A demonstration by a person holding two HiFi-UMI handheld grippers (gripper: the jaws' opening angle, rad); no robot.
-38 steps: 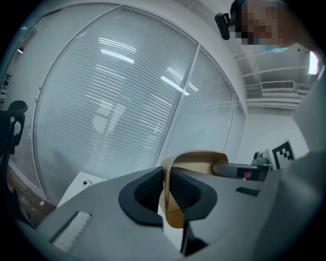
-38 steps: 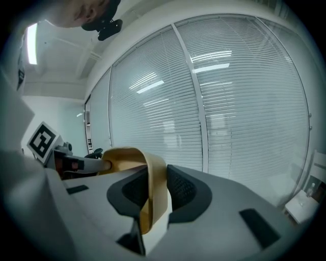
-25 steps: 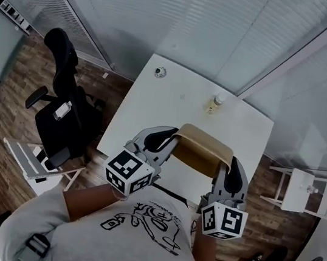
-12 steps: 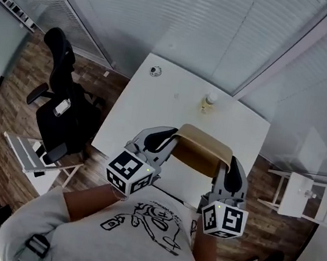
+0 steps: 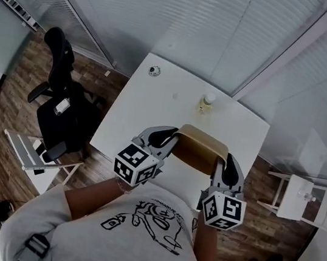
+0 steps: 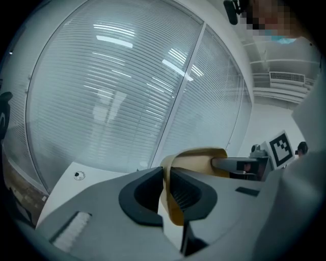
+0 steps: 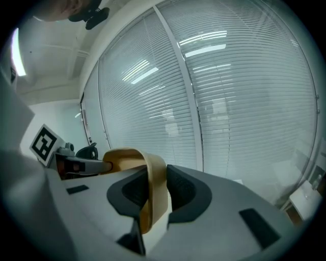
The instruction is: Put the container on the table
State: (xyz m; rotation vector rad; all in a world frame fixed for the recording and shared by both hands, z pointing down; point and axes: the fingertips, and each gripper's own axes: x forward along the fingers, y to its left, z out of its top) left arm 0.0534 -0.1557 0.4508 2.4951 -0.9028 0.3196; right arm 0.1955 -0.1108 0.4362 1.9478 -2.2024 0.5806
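- Head view: a person in a printed grey T-shirt [image 5: 136, 227] stands at the near edge of a white table [image 5: 148, 109], with a gripper in each hand.
- The tan container [image 5: 200, 148] hangs between the two grippers, over the near part of the table. Whether its base touches the top cannot be told.
- The left gripper [image 5: 170, 139] clamps the container's rim at 9 o'clock, and the right gripper [image 5: 222, 165] clamps it at 3 o'clock.
- A small bottle [image 5: 205, 103] stands on the table at 12 o'clock from the container, and a small round object [image 5: 154, 70] lies near the far corner at 11 o'clock.
- A black office chair [image 5: 58, 98] sits on the wood floor at 9 o'clock from the table, and a small white stand [image 5: 305, 201] at 4 o'clock.
- Left gripper view: the jaws of the left gripper [image 6: 168, 189] are pressed together on the thin wall of the container [image 6: 198, 157], which curves away to 1 o'clock.
- The right gripper [image 6: 239, 165] grips the opposite rim. The table [image 6: 66, 186] and the round object [image 6: 77, 175] lie below at 9 o'clock, with window blinds behind.
- Right gripper view: the jaws of the right gripper [image 7: 154, 196] pinch the container wall [image 7: 125, 157], and the band of tan material stands upright between the pads.
- The left gripper [image 7: 81, 165] holds the far rim at 9 o'clock.
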